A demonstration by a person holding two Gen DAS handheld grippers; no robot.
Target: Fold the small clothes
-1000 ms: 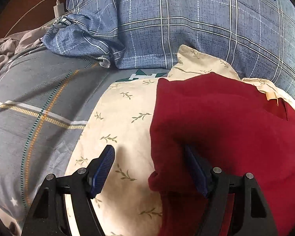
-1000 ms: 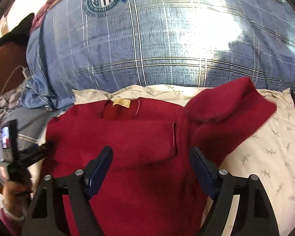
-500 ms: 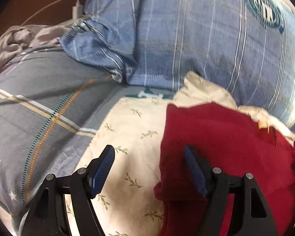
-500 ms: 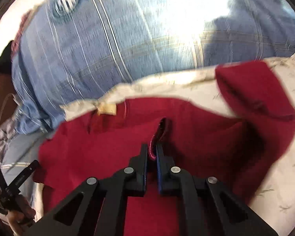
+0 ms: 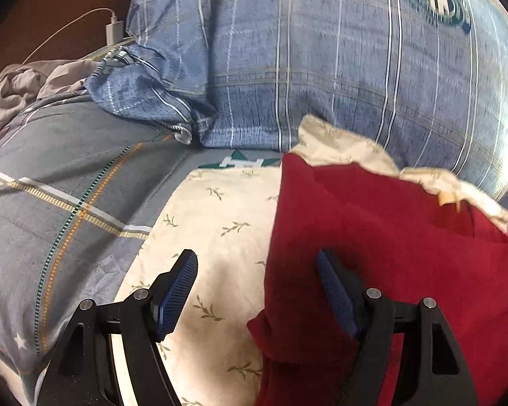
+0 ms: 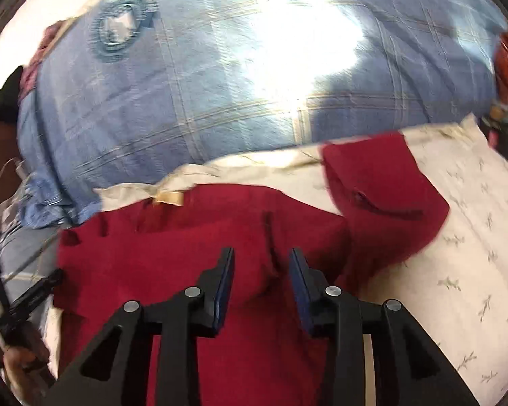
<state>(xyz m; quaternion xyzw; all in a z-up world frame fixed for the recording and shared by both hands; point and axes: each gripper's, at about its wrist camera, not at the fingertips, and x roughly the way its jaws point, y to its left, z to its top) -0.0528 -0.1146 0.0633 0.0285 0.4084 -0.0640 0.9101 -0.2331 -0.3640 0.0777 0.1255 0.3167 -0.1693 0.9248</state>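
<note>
A dark red garment (image 5: pixel 389 237) lies on a cream leaf-print cloth (image 5: pixel 220 230). It also shows in the right wrist view (image 6: pixel 186 243), with a tan neck label (image 6: pixel 169 198) at the far edge and one sleeve (image 6: pixel 382 196) folded up at the right. My left gripper (image 5: pixel 257 270) is open, its right finger on the garment's left edge and its left finger over the cream cloth. My right gripper (image 6: pixel 260 264) is partly open and empty, just above a raised fold in the garment's middle.
A blue plaid quilt (image 5: pixel 321 67) bulges behind the cloth. A grey patterned bedsheet (image 5: pixel 67 186) lies to the left, with a white charger and cable (image 5: pixel 113 28) beyond. The other hand-held gripper (image 6: pixel 27 301) shows at the right wrist view's left edge.
My right gripper closed on a fold of the red garment half a second ago and has now opened and let it go. The left gripper stayed open and drifted slightly.
</note>
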